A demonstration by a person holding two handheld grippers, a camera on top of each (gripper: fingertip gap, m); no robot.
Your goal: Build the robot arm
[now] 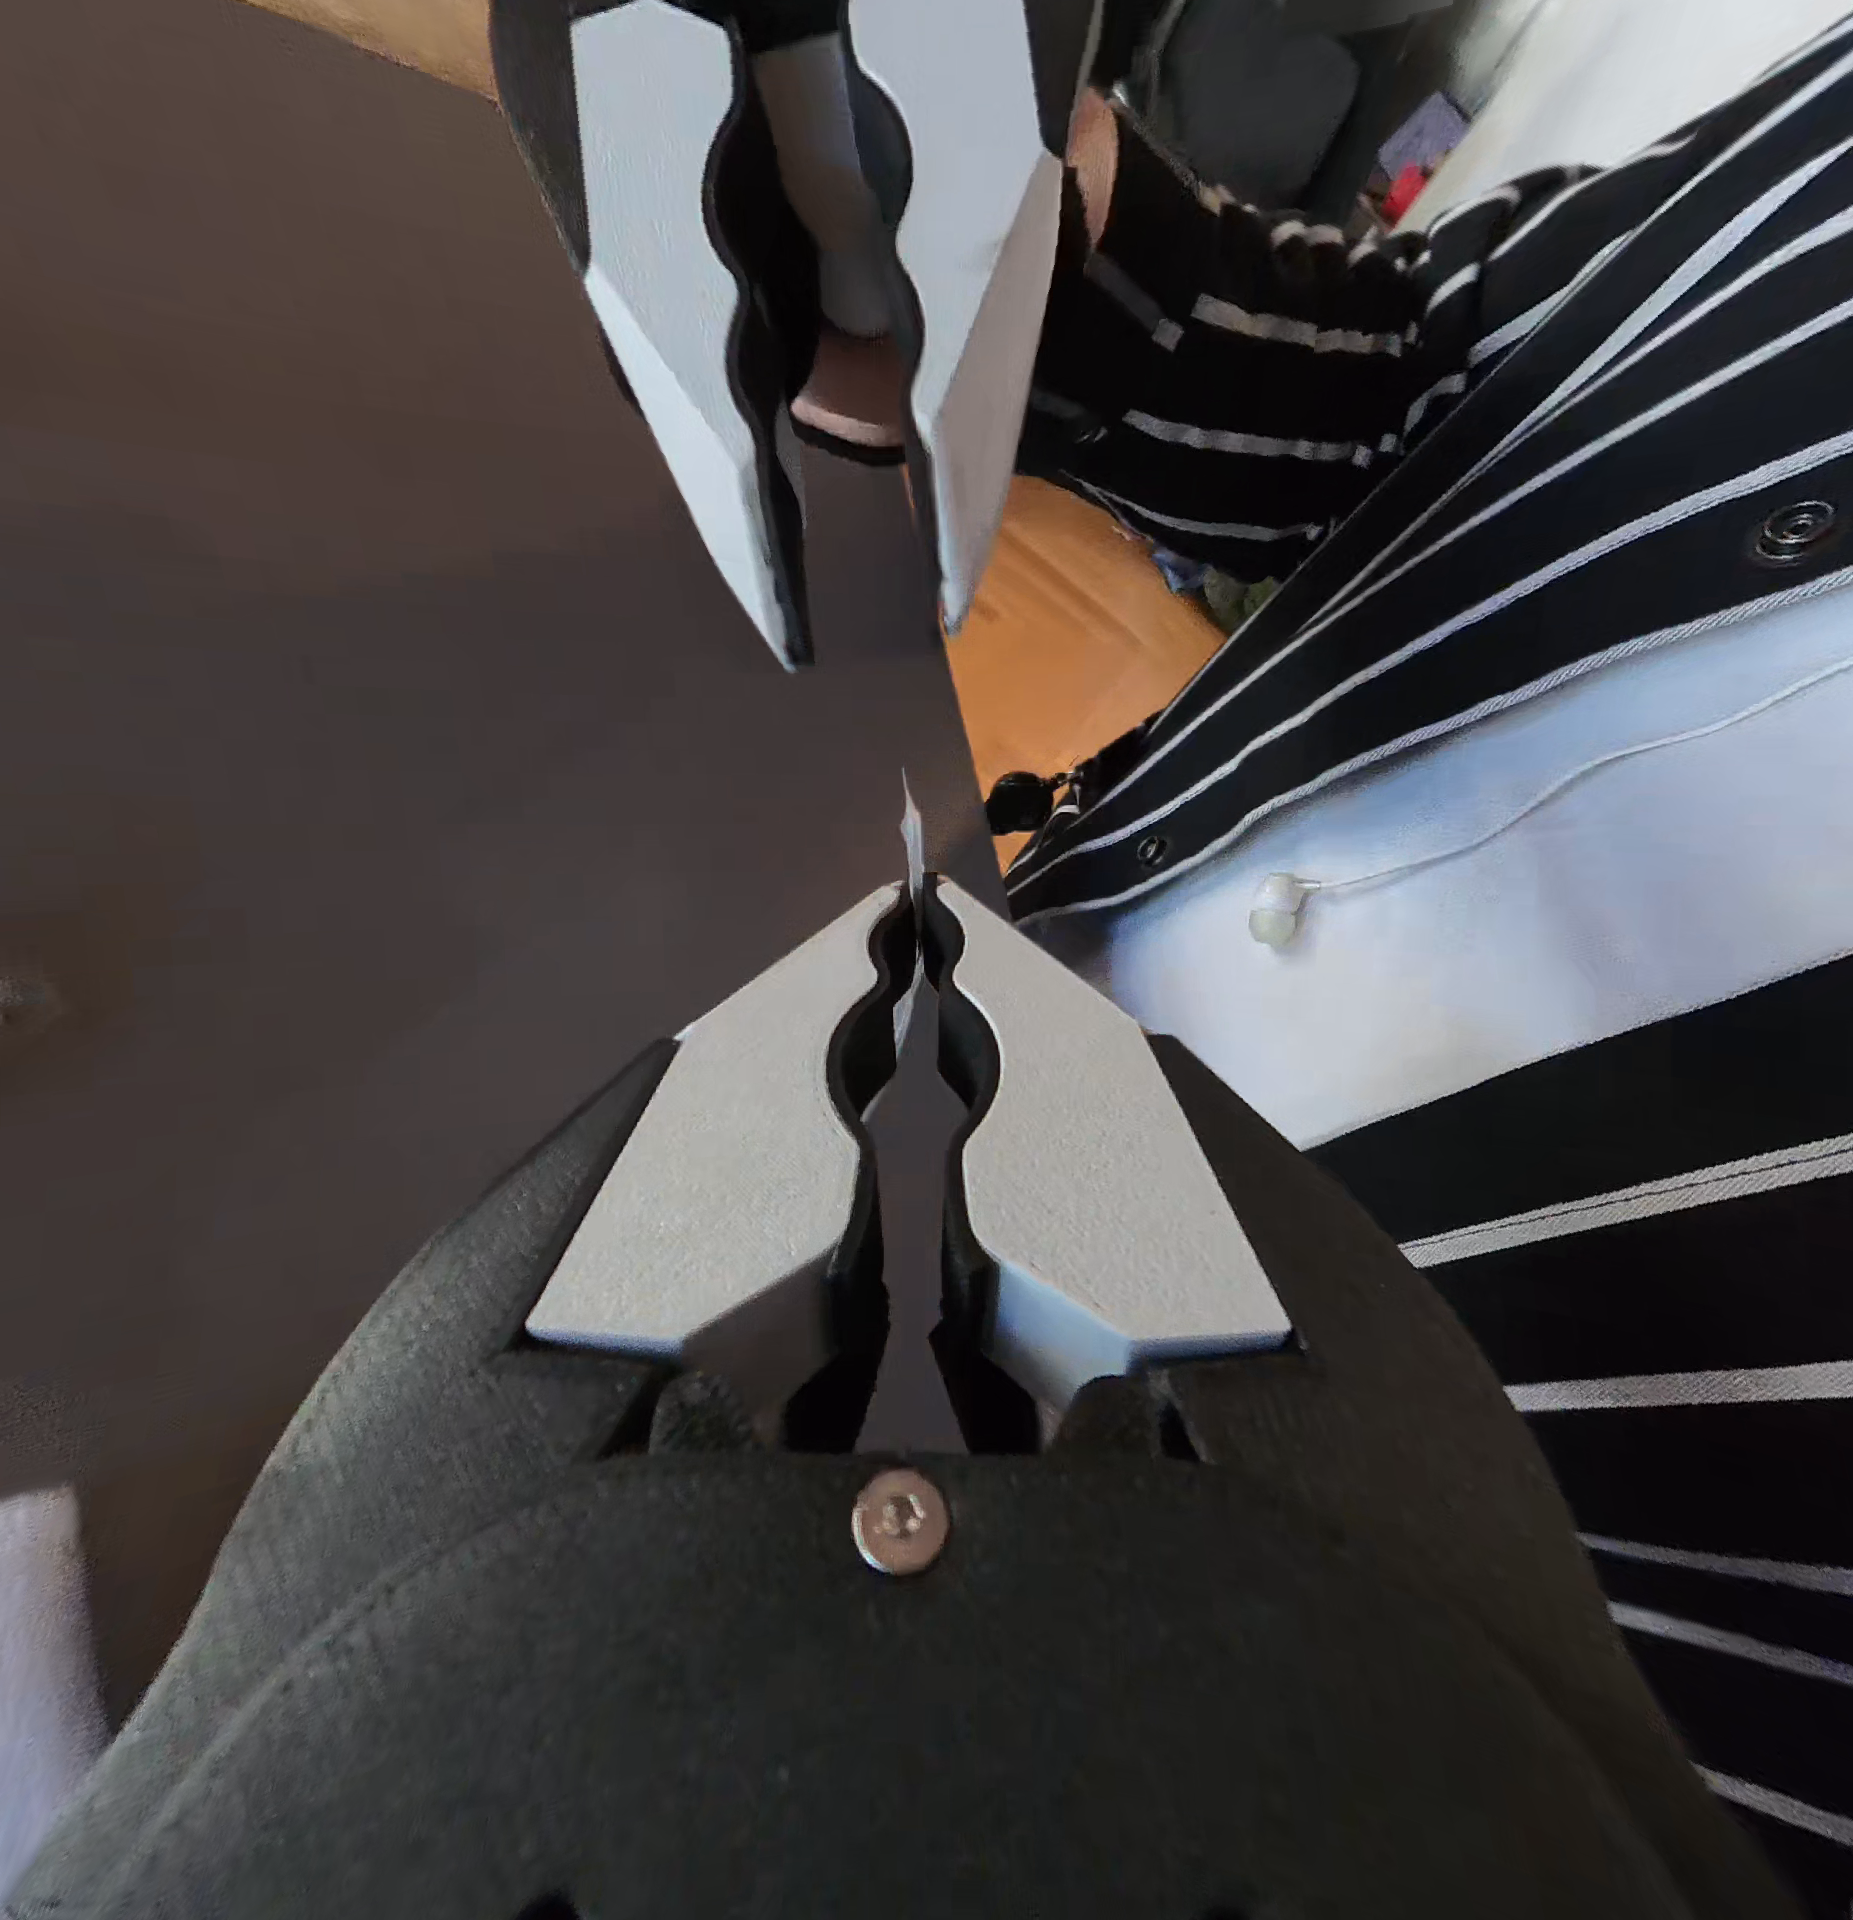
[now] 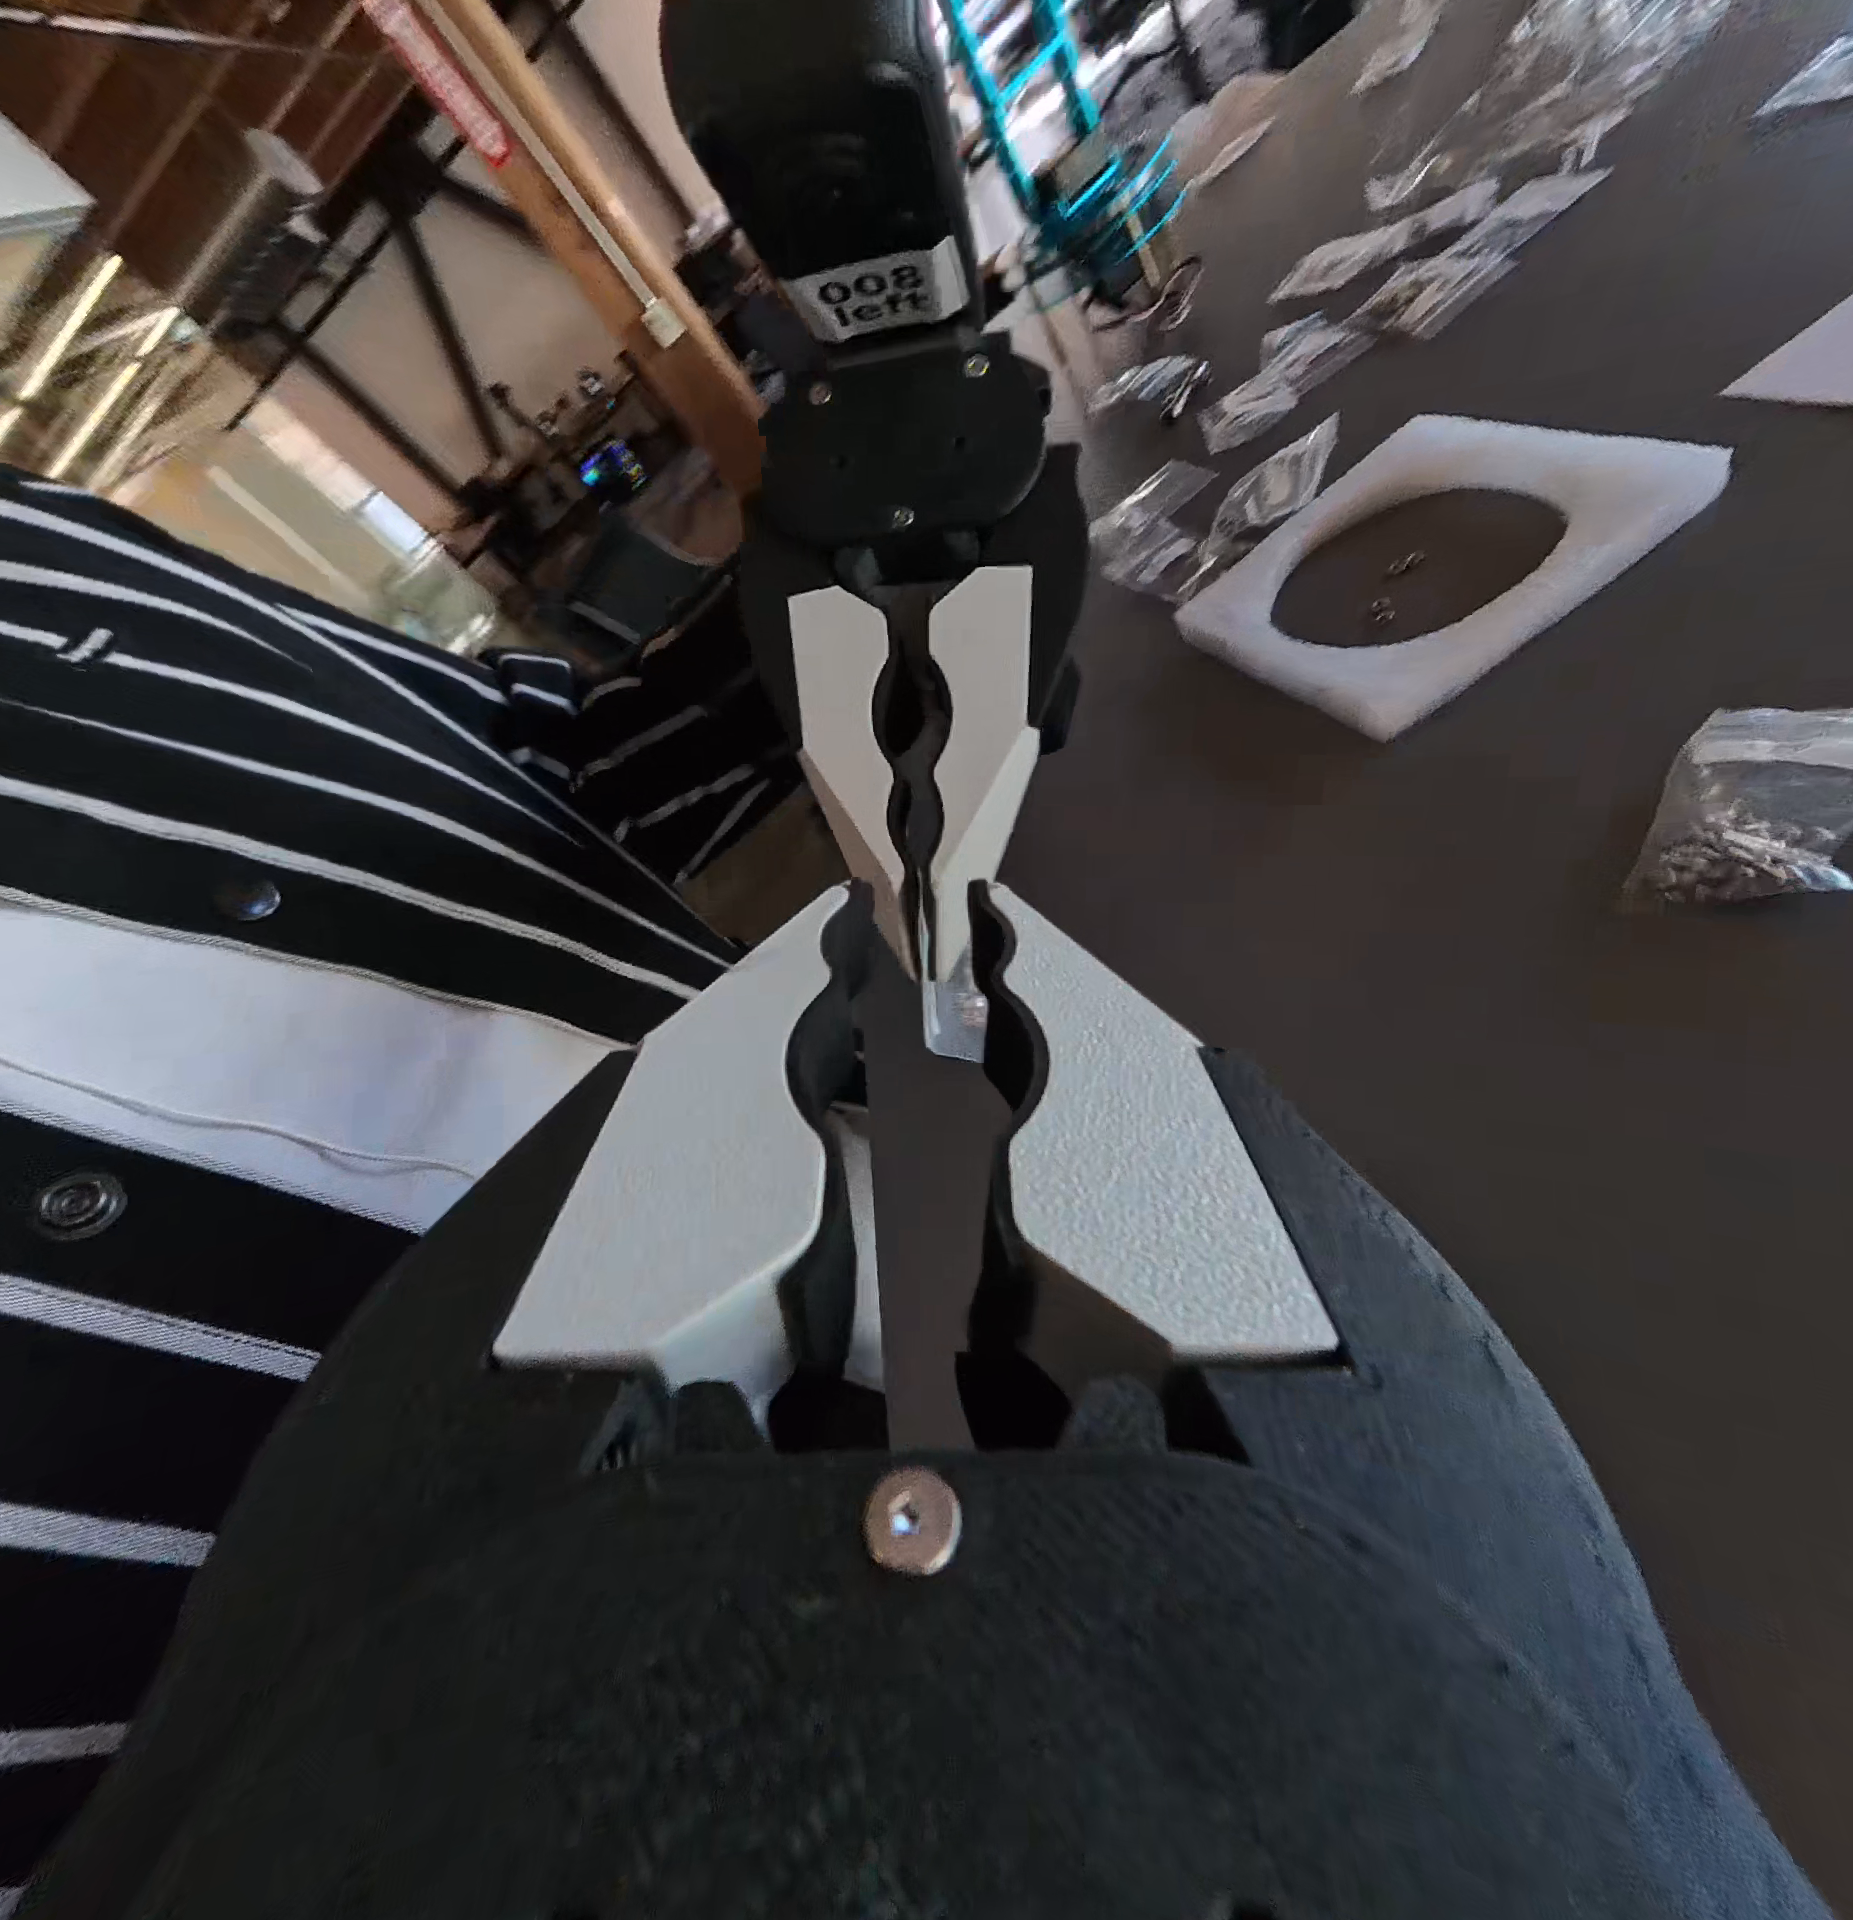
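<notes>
A small clear plastic bag (image 2: 951, 1013) — thin, held edge-on — is hanging in the air between the two grippers, above the dark tabletop (image 2: 1317, 1039) and close to the person's striped shirt (image 2: 226, 831). The left gripper (image 1: 917, 899) is pinching it, fingers closed down on its upper edge, which is likely why the bag is standing upright rather than lying flat. The right gripper (image 2: 911, 904) is facing it tip to tip, its fingers parted a little with the bag sitting in the gap; whether they are touching it I cannot tell.

The left wrist view is showing only a sliver of the bag (image 1: 909, 831) — the right wrist view is giving its flat face, plus a white foam square (image 2: 1441, 582) with a round cut-out and more small bags (image 2: 1753, 821) scattered over the tabletop.
</notes>
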